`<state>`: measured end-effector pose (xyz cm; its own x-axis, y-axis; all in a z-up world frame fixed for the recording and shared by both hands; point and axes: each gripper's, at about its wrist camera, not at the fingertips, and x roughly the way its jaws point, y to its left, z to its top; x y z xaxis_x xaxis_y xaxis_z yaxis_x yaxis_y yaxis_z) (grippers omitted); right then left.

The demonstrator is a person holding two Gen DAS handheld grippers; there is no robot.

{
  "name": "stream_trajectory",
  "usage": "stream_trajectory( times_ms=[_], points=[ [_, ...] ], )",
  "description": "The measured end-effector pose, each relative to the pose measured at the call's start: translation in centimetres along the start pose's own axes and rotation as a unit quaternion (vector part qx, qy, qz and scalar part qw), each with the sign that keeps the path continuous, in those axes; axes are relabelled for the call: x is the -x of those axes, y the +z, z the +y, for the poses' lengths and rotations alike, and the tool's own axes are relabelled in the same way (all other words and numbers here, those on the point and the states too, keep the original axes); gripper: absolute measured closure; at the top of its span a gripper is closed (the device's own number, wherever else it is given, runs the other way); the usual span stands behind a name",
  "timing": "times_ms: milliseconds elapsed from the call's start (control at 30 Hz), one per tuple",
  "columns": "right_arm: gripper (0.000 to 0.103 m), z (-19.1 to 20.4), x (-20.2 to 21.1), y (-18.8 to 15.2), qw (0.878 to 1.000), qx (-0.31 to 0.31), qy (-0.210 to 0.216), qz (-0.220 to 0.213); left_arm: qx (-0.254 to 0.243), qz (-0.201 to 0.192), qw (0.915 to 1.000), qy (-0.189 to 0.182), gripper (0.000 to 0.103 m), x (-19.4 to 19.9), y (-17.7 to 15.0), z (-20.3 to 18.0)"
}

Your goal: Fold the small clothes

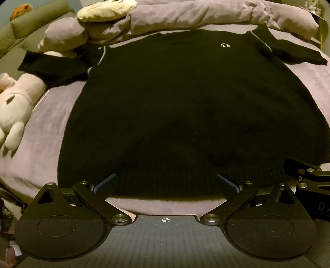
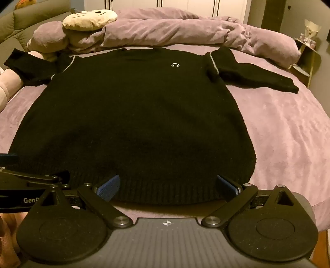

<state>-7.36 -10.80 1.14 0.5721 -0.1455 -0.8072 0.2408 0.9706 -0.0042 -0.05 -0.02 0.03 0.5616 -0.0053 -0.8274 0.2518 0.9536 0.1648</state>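
Black knit sweater (image 2: 132, 123) is being displayed flat, front up, on purple bedsheet (image 2: 278, 127); small white logo (image 2: 175, 65) is being shown on chest. Both sleeves are being spread outward: one sleeve (image 2: 257, 79) lying on sheet toward right edge of bed, other sleeve (image 1: 53, 68) resting partly over plush toy (image 1: 16, 107) at left.

Containers: none being seen w/ contents.

Ribbed hem (image 2: 165, 191) is being presented nearest both cameras, a strip of bare sheet showing btwn hem and bed's near edge.

L gripper (image 1: 166, 182) is being held over hem, jaws spread wide, nothing btwn blue pads (image 1: 105, 182). R gripper (image 2: 167, 184) is being held likewise at hem further right, jaws wide apart, nothing clamped. Both grippers are being kept side by side, just beside each other.

Rumpled purple duvet (image 2: 185, 31) is being bunched along far side, beyond collar, w/ cream face cushion (image 2: 88, 17) at far left. Open sheet is being left to right of sweater; left side is being crowded by plush.
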Motion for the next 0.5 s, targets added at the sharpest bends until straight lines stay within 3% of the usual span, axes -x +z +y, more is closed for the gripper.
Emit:
stream_trajectory(
  times_ms=[500],
  points=[
    [0.004, 0.1, -0.01, -0.16, 1.0, -0.001, 0.005, -0.001, 0.0, 0.006, 1.0, -0.002, 0.0, -0.44, -0.28, 0.44]
  ],
)
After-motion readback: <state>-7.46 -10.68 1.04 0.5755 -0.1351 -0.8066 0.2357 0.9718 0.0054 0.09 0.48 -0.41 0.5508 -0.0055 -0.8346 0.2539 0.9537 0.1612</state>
